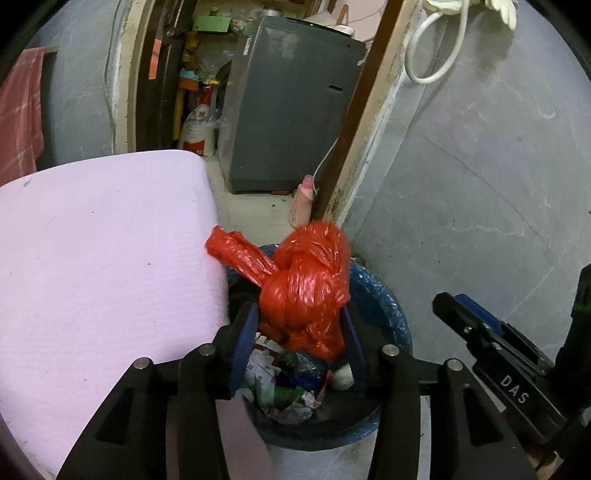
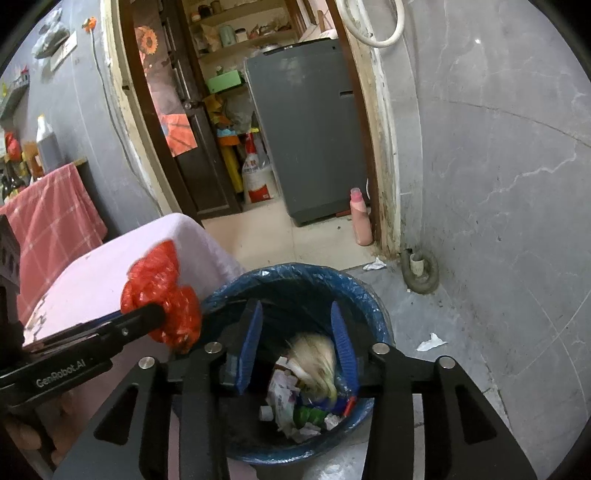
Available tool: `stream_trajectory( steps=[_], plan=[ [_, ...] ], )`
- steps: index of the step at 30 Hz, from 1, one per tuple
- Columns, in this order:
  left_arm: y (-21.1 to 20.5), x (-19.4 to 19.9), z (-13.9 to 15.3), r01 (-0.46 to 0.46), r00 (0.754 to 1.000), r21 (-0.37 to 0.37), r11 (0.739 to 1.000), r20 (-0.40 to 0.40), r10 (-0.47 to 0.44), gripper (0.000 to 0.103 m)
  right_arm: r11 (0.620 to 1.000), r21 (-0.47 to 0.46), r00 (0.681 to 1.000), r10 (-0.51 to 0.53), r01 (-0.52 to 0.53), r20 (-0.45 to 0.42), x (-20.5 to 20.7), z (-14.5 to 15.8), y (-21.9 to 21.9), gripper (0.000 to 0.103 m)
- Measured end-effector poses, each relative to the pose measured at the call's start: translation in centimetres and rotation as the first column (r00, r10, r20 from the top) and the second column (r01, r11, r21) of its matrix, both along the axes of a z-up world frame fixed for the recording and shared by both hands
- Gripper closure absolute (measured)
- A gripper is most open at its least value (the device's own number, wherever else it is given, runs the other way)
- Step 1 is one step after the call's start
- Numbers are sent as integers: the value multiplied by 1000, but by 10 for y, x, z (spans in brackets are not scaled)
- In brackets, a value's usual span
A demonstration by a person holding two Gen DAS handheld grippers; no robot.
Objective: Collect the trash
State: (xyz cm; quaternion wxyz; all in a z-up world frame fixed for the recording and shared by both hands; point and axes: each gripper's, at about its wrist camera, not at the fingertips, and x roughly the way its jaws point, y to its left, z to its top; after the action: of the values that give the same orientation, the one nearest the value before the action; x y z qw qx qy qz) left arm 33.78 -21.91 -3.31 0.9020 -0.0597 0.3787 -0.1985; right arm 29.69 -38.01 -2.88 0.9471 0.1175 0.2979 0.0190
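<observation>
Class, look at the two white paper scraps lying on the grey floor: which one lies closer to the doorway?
The crumpled scrap by the door frame, just beyond the bin, beside the coiled grey hose. The other scrap lies further out on the open floor, right of the bin.

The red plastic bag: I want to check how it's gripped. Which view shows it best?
The left wrist view: the red plastic bag fills the centre, pinched in the left claw above the trash bin. The right wrist view shows it from the side, partly hidden.

We stood in a lived-in home: a grey washing machine (image 2: 310, 140) filled the doorway, cluttered pantry shelves (image 2: 240, 33) behind it, a detergent bottle (image 2: 360, 218) on the tiled floor.
</observation>
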Motion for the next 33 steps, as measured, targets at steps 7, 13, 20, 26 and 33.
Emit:
stream_trajectory(
  steps=[7, 13, 20, 26, 33],
  plan=[
    [15, -11, 18, -30, 998, -25, 999, 53, 31, 49, 1000, -8, 998, -13, 14, 61, -11, 17, 6, 54],
    [37, -27, 39, -71, 990, -47, 996, 122, 76, 35, 999, -18, 989, -37, 40, 145, -30, 38, 13, 41],
    [62, -54, 64, -105, 976, -71, 992, 184, 117, 16, 998, -20, 976, -57, 63, 209, -58, 61, 22, 24],
    [82, -83, 86, -122, 960, -74, 990, 244, 137, 8, 998, -19, 969, -58, 65, 241, -87, 79, 33, 6],
    [105, -123, 104, -132, 937, -63, 989, 319, 145, 3, 998, -29, 962, -45, 55, 268, -123, 92, 52, 0]
  ],
)
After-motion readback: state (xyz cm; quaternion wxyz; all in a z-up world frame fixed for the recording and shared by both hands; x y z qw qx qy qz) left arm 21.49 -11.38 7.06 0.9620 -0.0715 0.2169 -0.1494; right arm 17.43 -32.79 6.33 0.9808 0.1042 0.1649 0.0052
